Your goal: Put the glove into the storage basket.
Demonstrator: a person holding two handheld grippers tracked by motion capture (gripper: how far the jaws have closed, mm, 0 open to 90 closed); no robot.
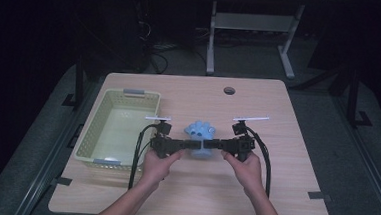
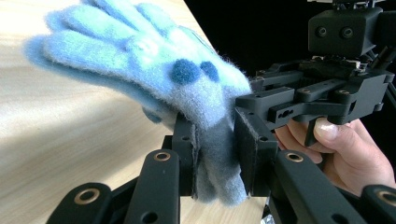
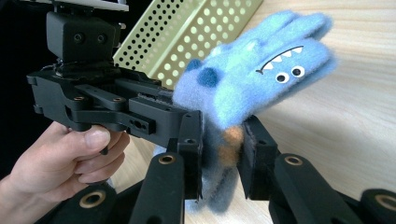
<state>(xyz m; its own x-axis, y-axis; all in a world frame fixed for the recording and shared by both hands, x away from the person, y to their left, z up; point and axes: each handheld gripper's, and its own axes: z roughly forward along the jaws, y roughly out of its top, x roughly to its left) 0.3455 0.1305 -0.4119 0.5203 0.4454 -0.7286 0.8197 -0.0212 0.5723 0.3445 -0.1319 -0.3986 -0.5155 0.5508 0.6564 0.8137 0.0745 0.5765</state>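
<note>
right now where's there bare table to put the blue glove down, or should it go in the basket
The basket looks empty, so its floor is free. Bare table lies behind the blue glove up to the round hole, along the right edge, and in front of the hands. It is crowded only mid-table, where the left gripper and right gripper both clamp the glove.

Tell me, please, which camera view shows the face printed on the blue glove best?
The right gripper view: the glove shows its eyes and toothed mouth there. The left gripper view shows the glove's other side, with dark spots. In the high view the glove is small, the face unreadable.
</note>
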